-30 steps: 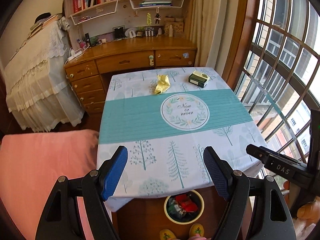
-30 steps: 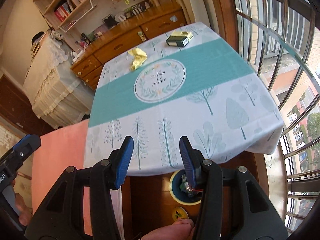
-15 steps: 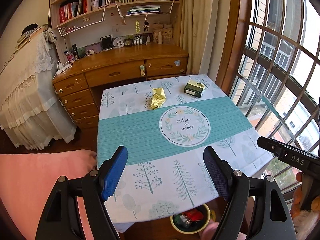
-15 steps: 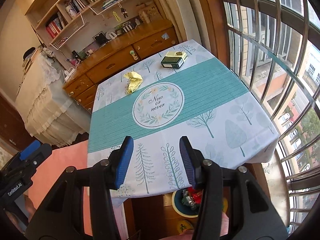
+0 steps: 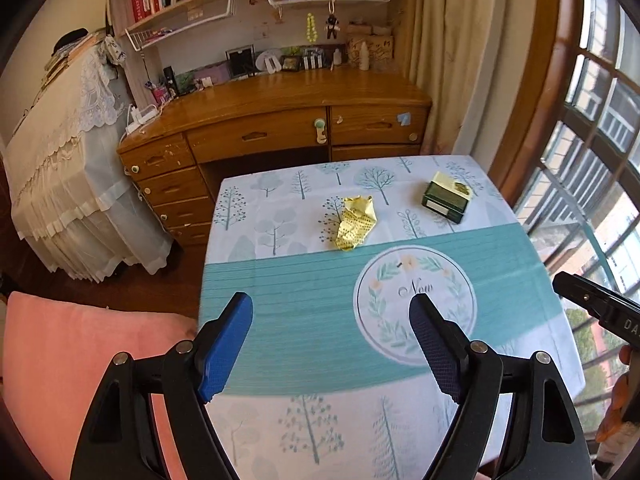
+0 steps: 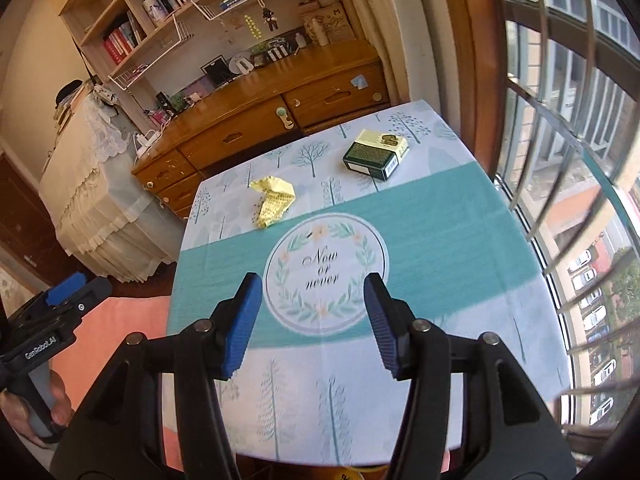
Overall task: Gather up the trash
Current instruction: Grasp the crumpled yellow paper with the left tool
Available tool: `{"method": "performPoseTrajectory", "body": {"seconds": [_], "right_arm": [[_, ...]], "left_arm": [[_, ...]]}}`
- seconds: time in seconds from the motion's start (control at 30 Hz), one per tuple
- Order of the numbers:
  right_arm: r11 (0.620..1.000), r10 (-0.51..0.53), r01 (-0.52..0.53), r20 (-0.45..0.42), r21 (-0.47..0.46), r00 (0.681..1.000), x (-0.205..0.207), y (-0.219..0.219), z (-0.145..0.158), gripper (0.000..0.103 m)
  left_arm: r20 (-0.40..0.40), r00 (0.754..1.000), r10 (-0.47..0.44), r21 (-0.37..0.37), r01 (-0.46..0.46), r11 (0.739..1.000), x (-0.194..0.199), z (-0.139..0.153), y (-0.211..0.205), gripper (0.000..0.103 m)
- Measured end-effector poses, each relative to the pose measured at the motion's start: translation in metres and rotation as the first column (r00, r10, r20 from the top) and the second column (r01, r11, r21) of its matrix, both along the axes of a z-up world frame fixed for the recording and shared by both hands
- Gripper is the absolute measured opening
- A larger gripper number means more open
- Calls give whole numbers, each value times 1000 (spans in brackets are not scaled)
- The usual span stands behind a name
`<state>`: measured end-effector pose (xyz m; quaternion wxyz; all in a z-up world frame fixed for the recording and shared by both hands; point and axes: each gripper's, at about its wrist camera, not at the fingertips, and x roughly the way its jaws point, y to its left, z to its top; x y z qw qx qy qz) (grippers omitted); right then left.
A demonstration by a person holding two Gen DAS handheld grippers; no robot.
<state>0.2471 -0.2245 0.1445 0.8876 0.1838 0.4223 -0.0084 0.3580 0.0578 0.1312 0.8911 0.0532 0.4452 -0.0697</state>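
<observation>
A crumpled yellow paper (image 5: 356, 222) lies on the far half of the table (image 5: 304, 320), which has a teal and white tree-print cloth. A dark green and yellow cigarette box (image 5: 447, 197) lies to its right. Both also show in the right wrist view, the paper (image 6: 274, 200) and the box (image 6: 376, 155). My left gripper (image 5: 330, 344) is open and empty above the near half of the table. My right gripper (image 6: 314, 314) is open and empty above the round print. Both are well short of the trash.
A wooden desk (image 5: 280, 120) with drawers stands beyond the table. A window with bars (image 6: 580, 160) runs along the right. A pink cushion (image 5: 80, 360) is at the left, and a lace-covered piece of furniture (image 5: 68, 160) at the far left.
Both grippers have risen and moved forward over the table. The bin with trash on the floor has dropped out of view. The paper and box look nearer.
</observation>
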Motion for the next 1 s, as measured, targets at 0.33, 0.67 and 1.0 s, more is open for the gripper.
{"method": "performPoseTrajectory", "body": {"seconds": [0.33, 0.67, 1.0], "right_arm": [[998, 41, -34, -120, 54, 992, 161, -112, -82, 50], [993, 34, -16, -148, 117, 988, 255, -166, -126, 50], [991, 34, -10, -177, 137, 984, 291, -166, -151, 59]], "left_arm": [[-251, 967, 55, 37, -48, 998, 206, -113, -97, 82], [-367, 919, 147, 119, -111, 987, 296, -195, -121, 82], [-394, 895, 211, 115, -180, 977, 316, -240, -110, 57]]}}
